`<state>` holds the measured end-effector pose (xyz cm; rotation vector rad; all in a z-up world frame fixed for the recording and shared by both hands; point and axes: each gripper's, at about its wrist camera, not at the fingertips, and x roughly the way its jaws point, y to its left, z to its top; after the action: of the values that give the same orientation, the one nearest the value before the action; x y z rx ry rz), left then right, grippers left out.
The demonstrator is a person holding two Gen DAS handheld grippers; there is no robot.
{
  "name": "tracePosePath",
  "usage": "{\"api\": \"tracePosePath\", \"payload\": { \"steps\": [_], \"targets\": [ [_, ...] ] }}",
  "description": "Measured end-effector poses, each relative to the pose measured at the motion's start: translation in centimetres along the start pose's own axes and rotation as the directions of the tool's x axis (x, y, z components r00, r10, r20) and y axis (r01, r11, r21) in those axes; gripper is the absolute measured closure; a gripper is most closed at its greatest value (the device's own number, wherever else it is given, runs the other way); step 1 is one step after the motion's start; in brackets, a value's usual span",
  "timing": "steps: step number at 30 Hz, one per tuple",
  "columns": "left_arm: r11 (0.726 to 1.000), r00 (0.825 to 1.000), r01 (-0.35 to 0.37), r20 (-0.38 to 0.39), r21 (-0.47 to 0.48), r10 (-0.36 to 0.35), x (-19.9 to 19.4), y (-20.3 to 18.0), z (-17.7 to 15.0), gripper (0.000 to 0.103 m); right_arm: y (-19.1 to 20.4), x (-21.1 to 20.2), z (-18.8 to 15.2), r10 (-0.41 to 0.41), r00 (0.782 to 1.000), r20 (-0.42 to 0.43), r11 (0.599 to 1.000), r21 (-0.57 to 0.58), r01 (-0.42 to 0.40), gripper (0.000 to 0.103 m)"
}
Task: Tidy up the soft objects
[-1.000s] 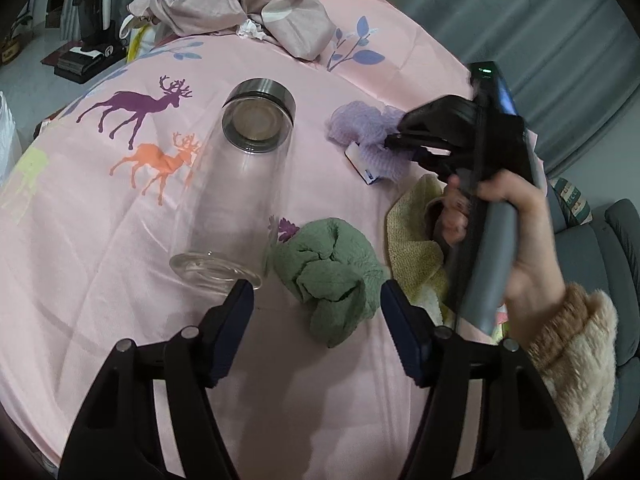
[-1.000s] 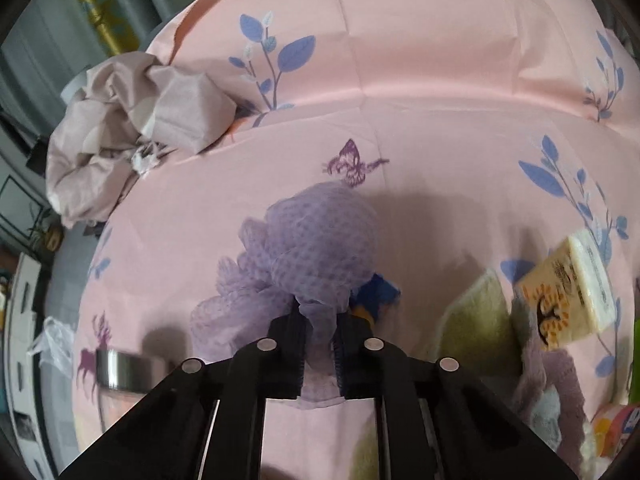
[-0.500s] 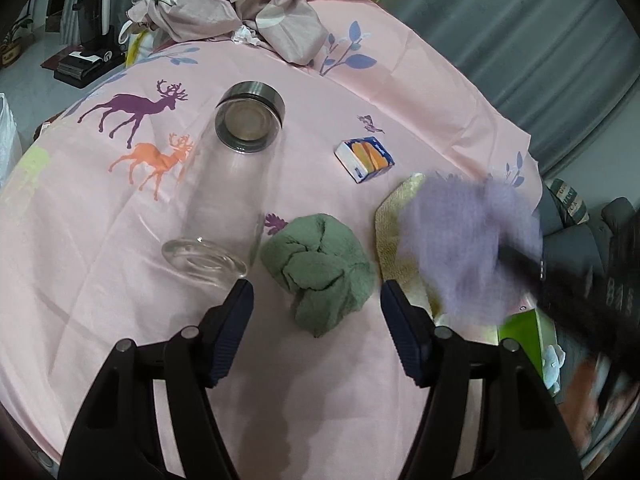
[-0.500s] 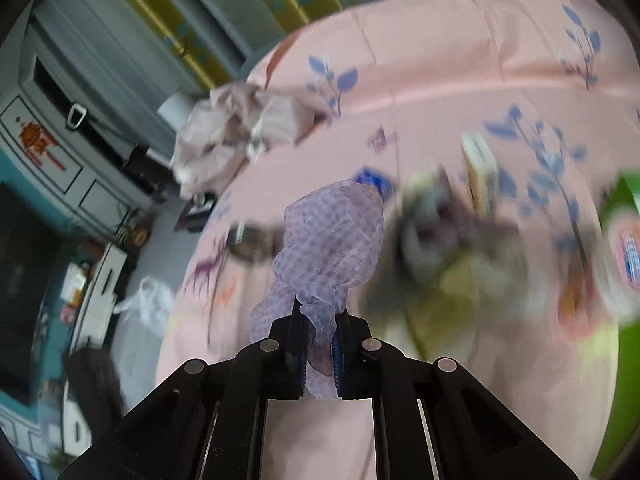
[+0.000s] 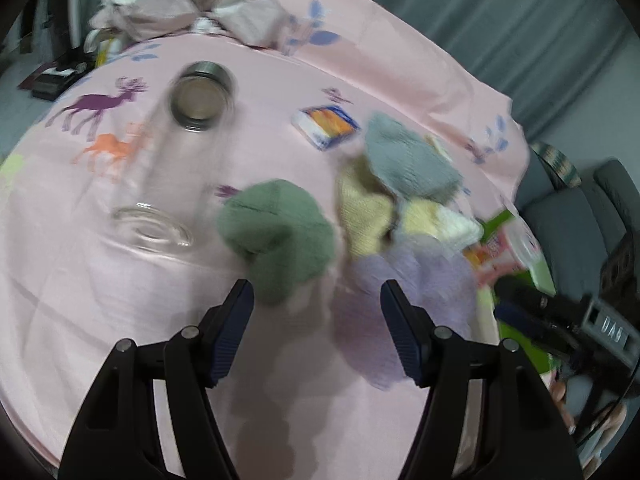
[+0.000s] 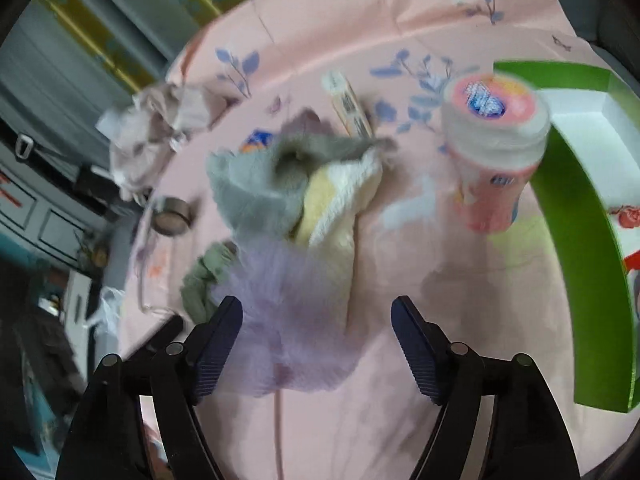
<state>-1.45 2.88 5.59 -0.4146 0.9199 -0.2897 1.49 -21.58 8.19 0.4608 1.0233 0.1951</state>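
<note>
opening right gripper (image 6: 316, 332) fingers free the purple puff (image 6: 296, 320); only its view shows the pink tub (image 6: 494, 160).

Both wrist views near, angled down at table – shared: purple puff (image 5: 404, 300), cloth pile (image 6: 296, 196).

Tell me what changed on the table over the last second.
The right gripper carried the purple puff from beside the blue packet over to the towel pile. Its jaws are now opening, letting the puff go. The left gripper stays open and empty over the green cloth. The glass jar still lies on its side.
</note>
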Motion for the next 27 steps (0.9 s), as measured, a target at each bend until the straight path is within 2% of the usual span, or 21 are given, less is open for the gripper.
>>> {"api": "tracePosePath", "payload": {
  "steps": [3,6,10,11,12,16,18,24,27],
  "targets": [
    [0.997,0.997,0.071,-0.037,0.041,-0.070,0.6,-1.3,-0.7,0.039,0.1,-0.6,-0.1,0.038,0.999,0.014,0.999,0.007,-0.038,0.025],
    [0.991,0.991,0.115,-0.082,0.070,-0.109,1.6,-2.7,-1.6,0.039,0.5,-0.2,-0.6,0.076,0.997,-0.012,0.997,-0.009,-0.076,0.025],
    [0.989,0.985,0.117,-0.139,0.087,-0.104,3.4,-3.5,-2.5,0.039,0.8,0.9,-1.4,0.106,0.994,-0.039,0.994,-0.012,-0.107,0.025],
    [0.990,0.985,0.108,-0.147,0.092,-0.094,3.9,-3.7,-2.6,0.039,0.9,1.4,-1.6,0.101,0.994,-0.042,0.995,-0.010,-0.101,0.027],
    [0.991,0.985,0.097,-0.154,0.096,-0.082,4.3,-3.7,-2.8,0.041,1.0,1.8,-1.7,0.096,0.994,-0.046,0.995,-0.009,-0.097,0.033],
    [0.993,0.981,0.094,-0.176,0.076,-0.079,5.6,-3.4,-3.2,0.057,1.1,3.4,-2.1,0.084,0.993,-0.085,0.996,-0.021,-0.086,0.048],
    [0.993,0.982,0.092,-0.171,0.075,-0.078,5.9,-3.4,-3.2,0.058,1.0,4.2,-2.2,0.077,0.992,-0.102,0.997,-0.021,-0.080,0.055],
    [0.992,0.983,0.091,-0.167,0.084,-0.076,6.2,-3.3,-3.2,0.075,0.4,6.8,-2.4,0.126,0.973,-0.192,0.992,0.018,-0.124,0.056],
    [0.991,0.982,0.102,-0.165,0.088,-0.086,6.1,-3.3,-3.3,0.084,0.5,7.3,-2.5,0.137,0.971,-0.196,0.990,0.011,-0.138,0.057]
  ]
}}
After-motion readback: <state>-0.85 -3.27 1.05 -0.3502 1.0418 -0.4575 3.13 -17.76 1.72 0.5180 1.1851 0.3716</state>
